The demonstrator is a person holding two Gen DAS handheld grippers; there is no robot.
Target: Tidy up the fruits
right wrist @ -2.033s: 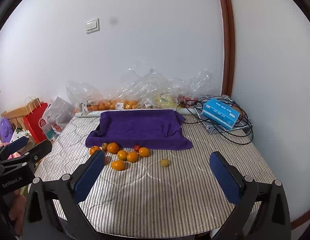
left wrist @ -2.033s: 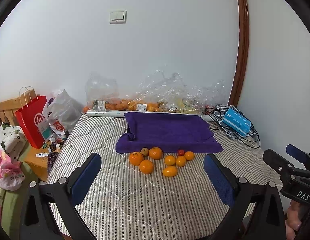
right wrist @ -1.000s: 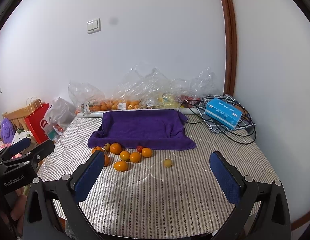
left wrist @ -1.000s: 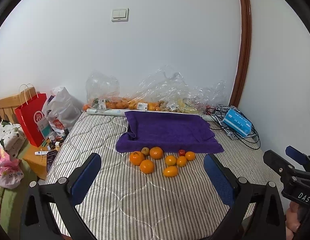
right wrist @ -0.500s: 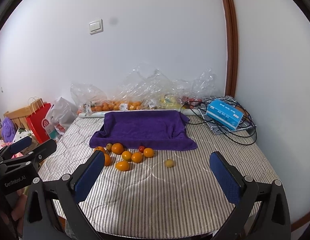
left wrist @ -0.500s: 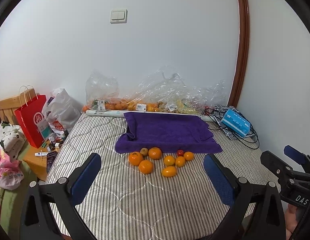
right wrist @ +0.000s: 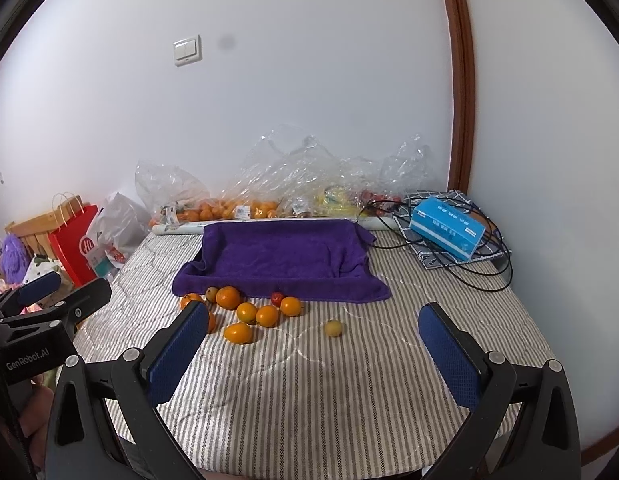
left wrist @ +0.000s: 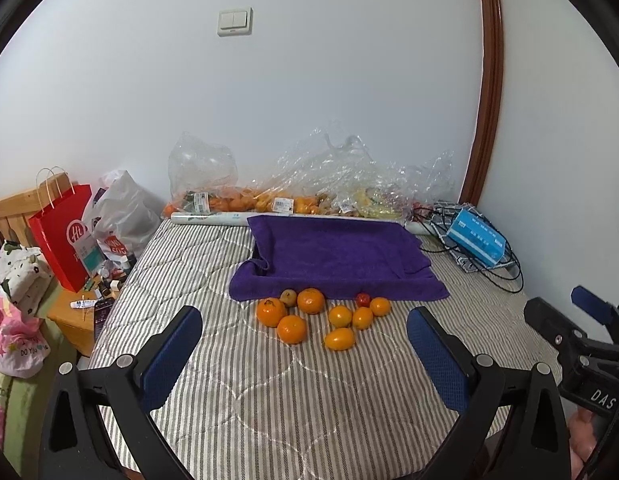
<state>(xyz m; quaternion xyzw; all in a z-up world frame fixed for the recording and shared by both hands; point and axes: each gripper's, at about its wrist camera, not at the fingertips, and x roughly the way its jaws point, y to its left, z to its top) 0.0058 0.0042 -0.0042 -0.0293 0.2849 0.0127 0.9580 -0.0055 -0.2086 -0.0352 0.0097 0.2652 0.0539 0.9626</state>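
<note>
The small oranges [left wrist: 292, 329] lie in a cluster on the striped mattress [left wrist: 269, 400], just near of the purple towel [left wrist: 337, 256]. They look light, round and smooth (they may roll), so grip across the middle. Left gripper [left wrist: 305, 344] and right gripper [right wrist: 313, 340] are both wide and empty.

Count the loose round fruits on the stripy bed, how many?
10. Nine round fruits sit bunched at the purple towel's front edge; one small yellow fruit lies alone to their right. More may hide in the clear bags behind.

"DAS" on right gripper [left wrist: 597, 364] body; "GenRobot.AI" on left gripper [right wrist: 33, 334] body; "DO YOU" on pink bag [left wrist: 17, 344]
</note>
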